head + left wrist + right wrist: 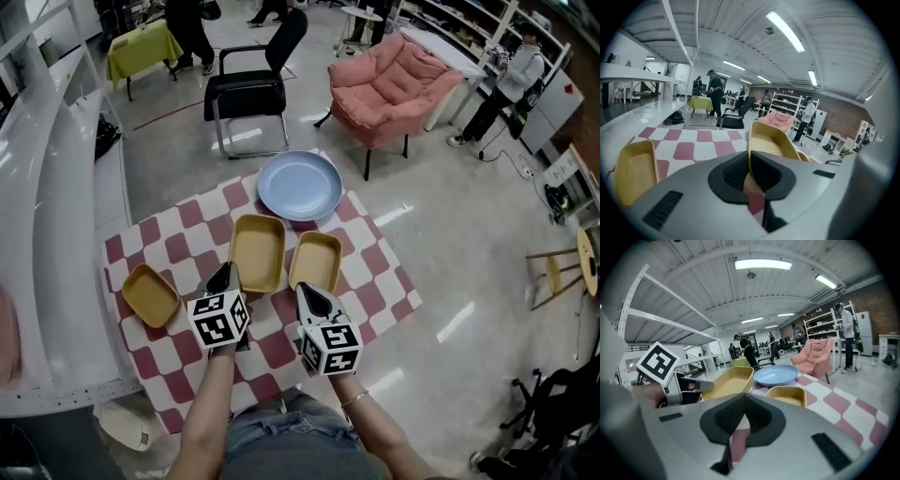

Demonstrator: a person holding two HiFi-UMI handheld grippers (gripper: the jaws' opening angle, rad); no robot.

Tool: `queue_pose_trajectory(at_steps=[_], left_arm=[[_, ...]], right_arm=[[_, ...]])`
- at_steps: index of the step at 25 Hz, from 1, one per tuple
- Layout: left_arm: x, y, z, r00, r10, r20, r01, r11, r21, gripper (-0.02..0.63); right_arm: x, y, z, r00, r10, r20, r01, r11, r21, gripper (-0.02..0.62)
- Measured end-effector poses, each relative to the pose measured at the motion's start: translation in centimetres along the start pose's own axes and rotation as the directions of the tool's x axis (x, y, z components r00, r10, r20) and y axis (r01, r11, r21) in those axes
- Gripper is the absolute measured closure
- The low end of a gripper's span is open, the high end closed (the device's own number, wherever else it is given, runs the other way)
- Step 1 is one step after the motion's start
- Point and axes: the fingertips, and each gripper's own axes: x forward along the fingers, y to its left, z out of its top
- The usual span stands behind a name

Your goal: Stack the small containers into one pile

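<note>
Three yellow containers lie on the checkered tablecloth (375,246): a large one (257,251) in the middle, a smaller one (315,261) to its right, and another (150,294) at the left. My left gripper (226,273) is at the large container's near left corner. In the left gripper view its jaws (749,171) are shut on the near wall of that container (771,138), and the left container (635,171) lies apart. My right gripper (305,290) is shut and holds nothing, just short of the smaller container (787,394). Only cloth shows below its jaws (743,416).
A blue plate (300,185) rests at the table's far edge, behind the containers. Beyond the table stand a black chair (248,89) and a pink armchair (389,84). A white shelf unit (47,234) runs along the left. Several people stand in the background.
</note>
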Motion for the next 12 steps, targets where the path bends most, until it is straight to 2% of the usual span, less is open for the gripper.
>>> queue_pose_trajectory(at_steps=[12], left_arm=[[2.0, -8.9, -0.5, 0.985, -0.168, -0.032, 0.170, 0.984, 0.051, 0.577]], right_arm=[[-4.9, -6.2, 0.0, 0.985, -0.165, 0.044, 0.163, 0.985, 0.052, 0.586]])
